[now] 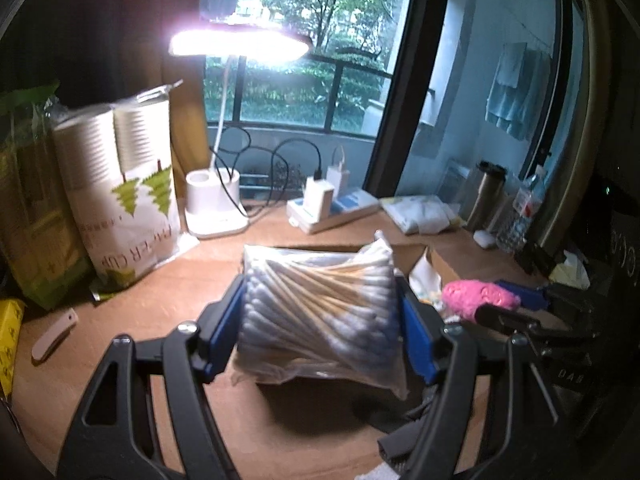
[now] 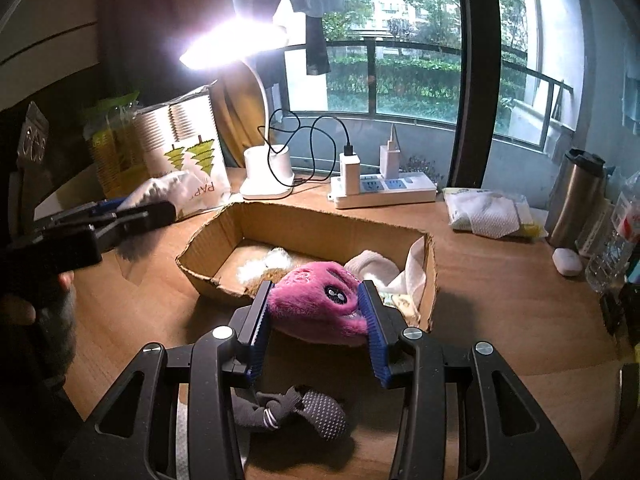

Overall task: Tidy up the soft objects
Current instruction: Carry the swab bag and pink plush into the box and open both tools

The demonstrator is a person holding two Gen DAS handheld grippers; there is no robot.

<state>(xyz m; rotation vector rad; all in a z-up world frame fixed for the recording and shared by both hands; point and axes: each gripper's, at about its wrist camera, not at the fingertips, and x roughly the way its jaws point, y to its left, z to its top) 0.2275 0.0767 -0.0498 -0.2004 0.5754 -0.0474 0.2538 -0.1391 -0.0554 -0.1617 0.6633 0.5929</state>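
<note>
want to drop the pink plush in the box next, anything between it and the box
Nothing visible blocks it. The right claw holds the pink plush just before the cardboard box, whose top is open. White soft items already lie inside, with bare floor at its left.

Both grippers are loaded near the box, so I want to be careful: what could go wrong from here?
The left gripper pinches only the slippery clear plastic bag of cotton swabs; it may slip. The right gripper holding the pink plush toy at the torn cardboard box could collide with the left one.
</note>
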